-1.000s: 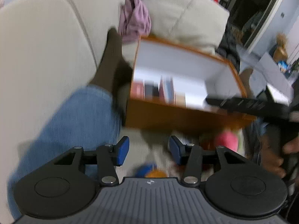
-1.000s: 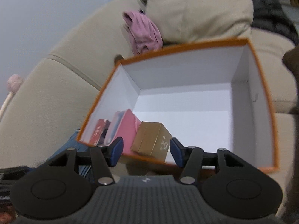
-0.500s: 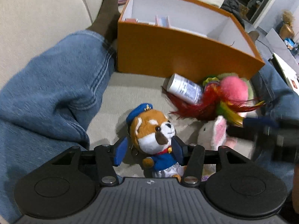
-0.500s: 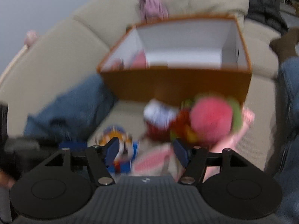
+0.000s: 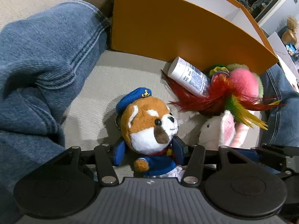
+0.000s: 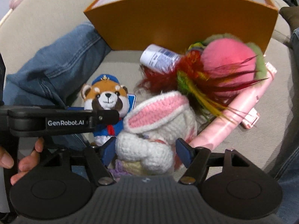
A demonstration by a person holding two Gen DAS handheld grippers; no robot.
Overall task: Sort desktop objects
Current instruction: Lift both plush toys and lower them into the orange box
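Note:
A red panda plush point(image 5: 147, 123) in a blue sailor suit lies on the beige sofa seat, in front of the orange box point(image 5: 186, 28). My left gripper point(image 5: 149, 154) is open and straddles its body without squeezing it. A white crocheted rabbit point(image 6: 149, 136) with pink ears lies beside it. My right gripper point(image 6: 146, 151) has its jaws opening, with the rabbit's body between them. The panda point(image 6: 106, 97) and the left gripper's arm point(image 6: 65, 121) also show in the right wrist view. The rabbit point(image 5: 216, 128) shows at the right of the left wrist view.
A white bottle point(image 5: 188, 76), a red-green feather toy point(image 5: 214, 97) and a pink-green plush ball point(image 5: 244, 82) lie against the box. A pink tube point(image 6: 233, 112) lies to the right. Jeans-clad legs point(image 5: 46, 65) flank the toys. A hand point(image 6: 24, 160) holds the left gripper.
Both grippers have come down from above the box to the toys in front of it. The left now straddles the panda, the right the rabbit, and both jaws stand wider.

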